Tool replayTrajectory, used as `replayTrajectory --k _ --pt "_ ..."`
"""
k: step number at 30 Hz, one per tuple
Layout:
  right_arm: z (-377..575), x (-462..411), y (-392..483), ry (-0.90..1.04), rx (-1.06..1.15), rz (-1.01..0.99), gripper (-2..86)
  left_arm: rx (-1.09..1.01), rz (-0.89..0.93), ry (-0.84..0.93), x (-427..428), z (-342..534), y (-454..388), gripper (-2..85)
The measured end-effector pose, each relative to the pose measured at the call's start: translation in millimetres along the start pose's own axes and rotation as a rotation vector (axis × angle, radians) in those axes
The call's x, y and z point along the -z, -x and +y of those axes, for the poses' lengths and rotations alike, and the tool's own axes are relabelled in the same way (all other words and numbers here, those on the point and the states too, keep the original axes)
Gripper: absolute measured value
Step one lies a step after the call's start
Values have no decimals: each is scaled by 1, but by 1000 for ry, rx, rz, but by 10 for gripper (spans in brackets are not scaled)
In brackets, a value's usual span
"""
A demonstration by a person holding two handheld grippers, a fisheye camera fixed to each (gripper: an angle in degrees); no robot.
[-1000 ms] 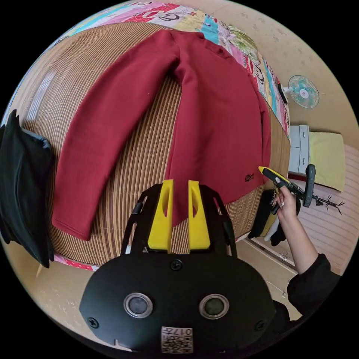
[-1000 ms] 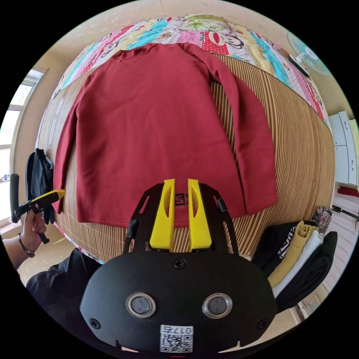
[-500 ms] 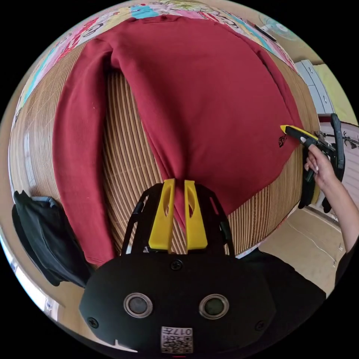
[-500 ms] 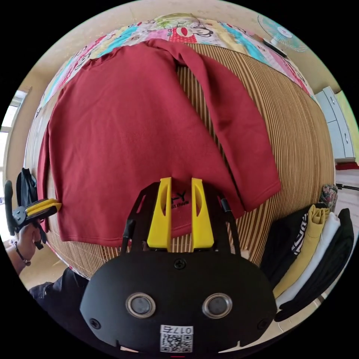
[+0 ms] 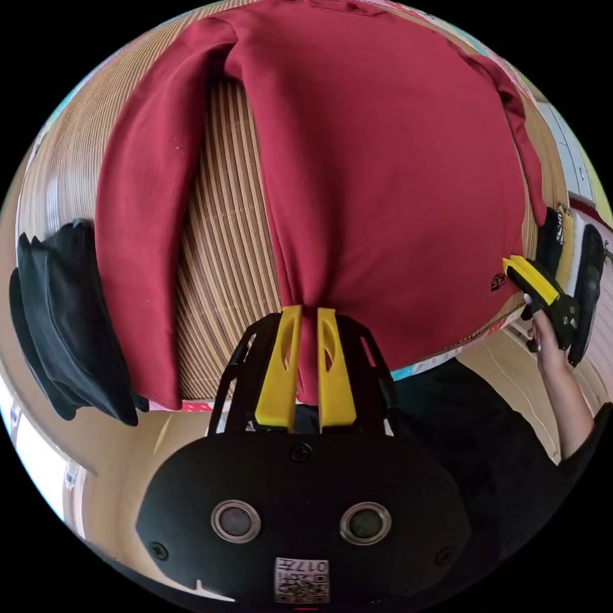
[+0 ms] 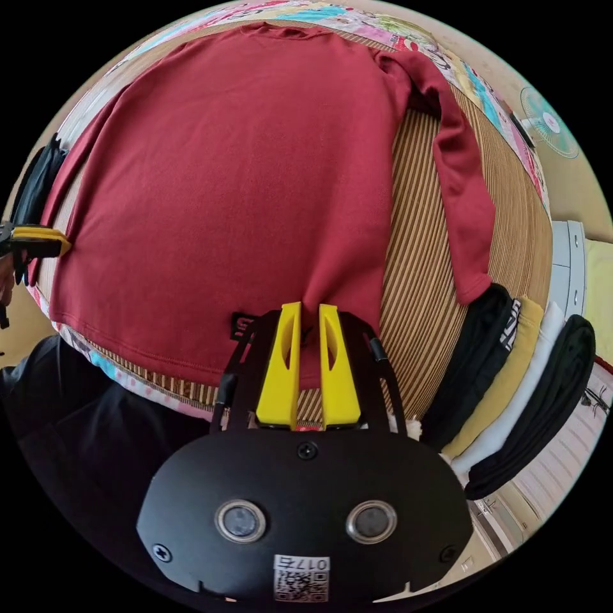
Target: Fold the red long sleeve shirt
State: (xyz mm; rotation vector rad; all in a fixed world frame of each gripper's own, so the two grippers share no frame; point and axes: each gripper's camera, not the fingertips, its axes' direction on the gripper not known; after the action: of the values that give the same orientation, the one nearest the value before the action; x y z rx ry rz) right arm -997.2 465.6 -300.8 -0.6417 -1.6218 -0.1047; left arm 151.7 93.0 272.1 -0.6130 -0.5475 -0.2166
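The left gripper (image 5: 308, 314) has its yellow jaws pressed together on the hem corner of the red long sleeve shirt (image 5: 383, 159), the cloth gathered into a pinch between them; a second ago those jaws stood short of the hem with only a point of fabric between them. The right gripper (image 6: 309, 311) also has its jaws drawn close on the opposite end of the hem, just beside the small dark logo (image 6: 241, 324), though how firmly both press the cloth is harder to judge there. Half a second ago its jaws stood wider, over the logo.

Out from the jaws, the shirt lies flat, spread away from both tools on the striped bamboo mat (image 5: 223, 255). Its near sleeve (image 5: 140, 211) runs alongside the left gripper's side, and the other sleeve (image 6: 463, 185) runs along the right gripper's side. In both views the shirt is now larger and closer than before, so both cameras have come in toward the hem. Beyond the right gripper's sleeve sits a stack of folded clothes (image 6: 523, 389); beyond the left gripper's sleeve lies a dark garment (image 5: 57, 319).

With both hem corners seemingly taken, the grasp stage looks done, and the likely next move is lifting the hem toward the collar.
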Motion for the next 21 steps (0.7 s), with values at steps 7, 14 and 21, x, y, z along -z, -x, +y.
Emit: replayTrajectory --k 7,14,21 --pt "19 -3 -25 71 -78 -78 44 811 797 -365 -16 97 164 71" --pt "15 0 -40 92 -56 -50 41 1528 1247 -635 -108 198 228 92" --pt "-1 5 -50 196 -25 -34 39 1483 1365 -630 -143 224 236 29"
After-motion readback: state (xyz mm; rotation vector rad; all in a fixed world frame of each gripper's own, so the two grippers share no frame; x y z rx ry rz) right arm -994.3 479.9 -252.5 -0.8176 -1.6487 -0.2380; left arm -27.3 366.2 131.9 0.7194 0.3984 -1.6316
